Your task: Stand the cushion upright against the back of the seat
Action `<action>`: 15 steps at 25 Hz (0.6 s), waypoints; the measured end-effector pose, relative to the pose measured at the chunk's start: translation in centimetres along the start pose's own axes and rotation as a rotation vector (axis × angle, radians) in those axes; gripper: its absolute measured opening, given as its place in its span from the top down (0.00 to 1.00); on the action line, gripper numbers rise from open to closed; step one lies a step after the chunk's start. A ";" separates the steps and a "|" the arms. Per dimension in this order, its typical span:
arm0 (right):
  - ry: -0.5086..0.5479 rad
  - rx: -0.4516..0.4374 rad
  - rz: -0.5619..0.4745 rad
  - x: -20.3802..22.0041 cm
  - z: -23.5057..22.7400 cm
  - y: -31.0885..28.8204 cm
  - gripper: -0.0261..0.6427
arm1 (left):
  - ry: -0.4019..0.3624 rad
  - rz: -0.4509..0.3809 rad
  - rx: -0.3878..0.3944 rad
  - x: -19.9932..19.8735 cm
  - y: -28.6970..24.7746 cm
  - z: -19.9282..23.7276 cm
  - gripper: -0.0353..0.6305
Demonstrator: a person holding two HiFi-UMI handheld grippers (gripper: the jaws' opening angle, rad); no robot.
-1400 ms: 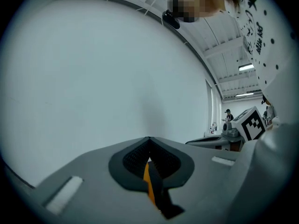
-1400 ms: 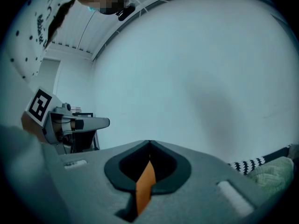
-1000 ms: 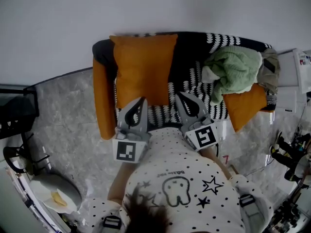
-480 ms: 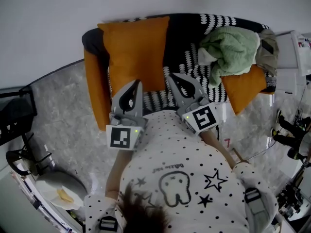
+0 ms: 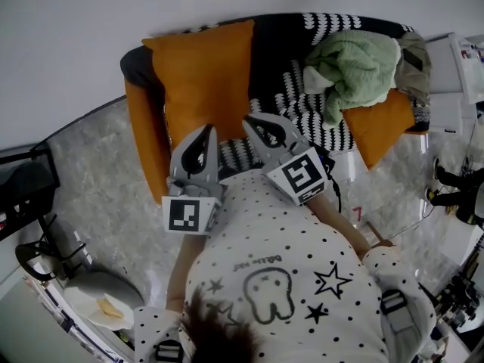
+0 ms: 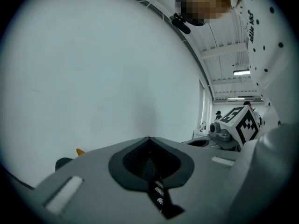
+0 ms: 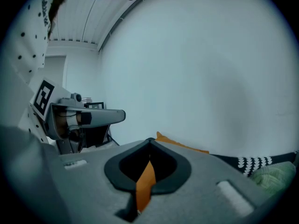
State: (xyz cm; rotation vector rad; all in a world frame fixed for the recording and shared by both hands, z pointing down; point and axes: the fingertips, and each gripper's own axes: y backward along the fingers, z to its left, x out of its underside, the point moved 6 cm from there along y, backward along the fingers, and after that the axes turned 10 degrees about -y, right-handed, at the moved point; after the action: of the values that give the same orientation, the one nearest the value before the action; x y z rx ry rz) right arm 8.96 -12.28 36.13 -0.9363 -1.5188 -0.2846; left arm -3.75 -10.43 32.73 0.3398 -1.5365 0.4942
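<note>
Dim, flat grey indoor light, soft shadows. Gripper views are fisheye with black vignetted corners and blurred foregrounds. Ceiling strip light (image 6: 241,72) glares.

This looks like a lab or test hall dressed as a living room. A small sofa (image 5: 276,59) stands at twelve o'clock against a bare white wall (image 5: 76,21) on a marbled floor (image 5: 98,172). Cables and stands (image 5: 454,191) crowd three o'clock, and strip lights (image 6: 241,72) line a panelled ceiling (image 6: 224,36).

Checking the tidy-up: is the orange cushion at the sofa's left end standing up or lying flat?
Upright: cushion leans on the sofa back, its top edge above it.
</note>
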 end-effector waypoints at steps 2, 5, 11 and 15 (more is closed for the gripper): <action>-0.001 -0.001 -0.005 0.0 0.0 0.0 0.97 | 0.008 -0.007 -0.006 -0.2 -0.1 0.0 0.94; -0.001 -0.002 -0.009 -0.1 0.0 0.1 0.97 | 0.003 -0.001 -0.002 0.0 0.1 0.1 0.94; -0.002 0.004 -0.012 -0.1 -0.1 0.2 0.97 | 0.010 -0.003 0.003 -0.1 -0.1 0.0 0.94; 0.000 -0.007 -0.013 -0.1 -0.1 0.0 0.97 | 0.016 -0.007 -0.001 -0.1 -0.3 0.1 0.94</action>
State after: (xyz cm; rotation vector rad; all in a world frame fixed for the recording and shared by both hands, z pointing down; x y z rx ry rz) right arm 9.03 -12.43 36.10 -0.9324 -1.5247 -0.2994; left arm -3.68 -10.77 32.66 0.3398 -1.5198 0.4889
